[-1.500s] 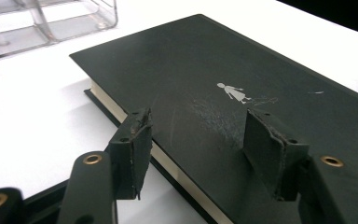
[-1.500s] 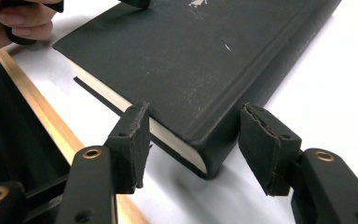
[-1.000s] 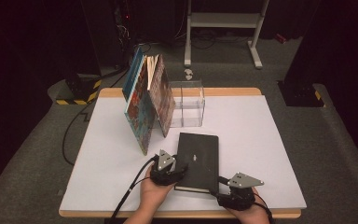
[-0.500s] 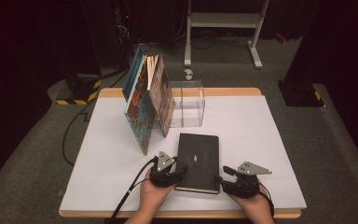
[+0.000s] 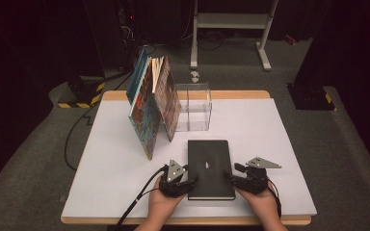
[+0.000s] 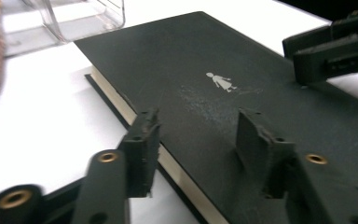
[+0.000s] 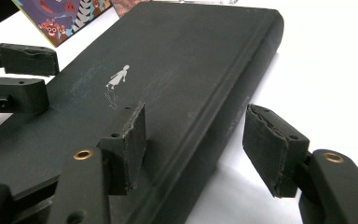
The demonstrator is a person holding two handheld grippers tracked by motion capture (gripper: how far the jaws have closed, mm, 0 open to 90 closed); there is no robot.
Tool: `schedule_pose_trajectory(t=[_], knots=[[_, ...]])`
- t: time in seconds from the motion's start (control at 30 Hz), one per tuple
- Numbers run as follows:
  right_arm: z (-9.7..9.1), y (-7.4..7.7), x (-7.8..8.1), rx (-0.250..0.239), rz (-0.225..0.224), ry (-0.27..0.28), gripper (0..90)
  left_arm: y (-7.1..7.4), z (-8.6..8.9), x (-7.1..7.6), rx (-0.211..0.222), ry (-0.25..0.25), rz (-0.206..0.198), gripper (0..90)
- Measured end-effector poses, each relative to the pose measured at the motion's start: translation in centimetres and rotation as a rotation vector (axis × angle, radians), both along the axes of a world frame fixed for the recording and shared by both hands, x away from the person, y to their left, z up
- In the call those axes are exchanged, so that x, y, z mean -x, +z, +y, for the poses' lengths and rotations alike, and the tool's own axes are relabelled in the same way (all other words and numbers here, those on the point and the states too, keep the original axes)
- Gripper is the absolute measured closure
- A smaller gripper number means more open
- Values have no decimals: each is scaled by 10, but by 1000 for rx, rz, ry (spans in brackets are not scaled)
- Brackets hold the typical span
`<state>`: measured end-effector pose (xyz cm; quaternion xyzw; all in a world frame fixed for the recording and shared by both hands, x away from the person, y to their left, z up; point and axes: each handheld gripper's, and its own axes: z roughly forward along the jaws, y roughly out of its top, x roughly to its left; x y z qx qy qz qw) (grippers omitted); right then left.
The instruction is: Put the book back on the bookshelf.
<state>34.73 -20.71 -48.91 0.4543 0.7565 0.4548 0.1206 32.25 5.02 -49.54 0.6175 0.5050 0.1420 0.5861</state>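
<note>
A black hardcover book (image 5: 208, 166) with a small white figure on its cover (image 6: 221, 81) lies flat on the white table (image 5: 270, 144). My left gripper (image 5: 188, 182) is at the book's left page edge near the front. It is open: one jaw is over the table and the other over the cover (image 6: 196, 135), and they have just opened a little. My right gripper (image 5: 232, 177) straddles the spine edge (image 7: 196, 140). Its jaws have just been opening and stand clear of the book. Each gripper view also shows the other gripper across the cover.
Several colourful picture books (image 5: 150, 103) lean against a clear acrylic holder (image 5: 195, 108) behind the black book. A metal stand (image 5: 231, 29) is on the floor beyond the table. The table's front edge (image 5: 188, 221) runs just below my hands.
My right gripper has moved away from the table's front edge to the book's right side. The left gripper has barely moved, and the book lies where it was.
</note>
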Motion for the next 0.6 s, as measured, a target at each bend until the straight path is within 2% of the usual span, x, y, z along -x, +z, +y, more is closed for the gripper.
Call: schedule_pose_trajectory(t=[0.03, 0.07, 0.1, 0.2, 0.27, 0.3, 0.4, 0.5, 0.6], knots=[[-1, -1, -1, -12, 17, 8, 372, -1, 0, -1, 22, 5, 5, 431], [-1, -1, -1, -12, 17, 8, 372, -1, 0, -1, 22, 5, 5, 430], [-2, -2, -4, -30, 45, 20, 358, -2, 0, -3, 32, 3, 10, 424], [3, -4, -10, -65, 77, 44, 343, -2, 1, -5, 39, -7, 28, 394], [4, -4, -11, -62, 77, 39, 341, -2, 1, -6, 34, -11, 29, 405], [8, -2, -12, -33, 68, 32, 344, -1, 2, -6, 28, -5, 23, 416], [12, -1, -13, -21, 67, 21, 348, -2, 4, -7, 17, -2, 11, 419], [17, -1, -14, -20, 67, 16, 350, -1, 9, -9, 15, 18, 8, 425], [26, -2, -17, -17, 45, 14, 349, 0, 15, -13, 2, 24, 3, 449]])
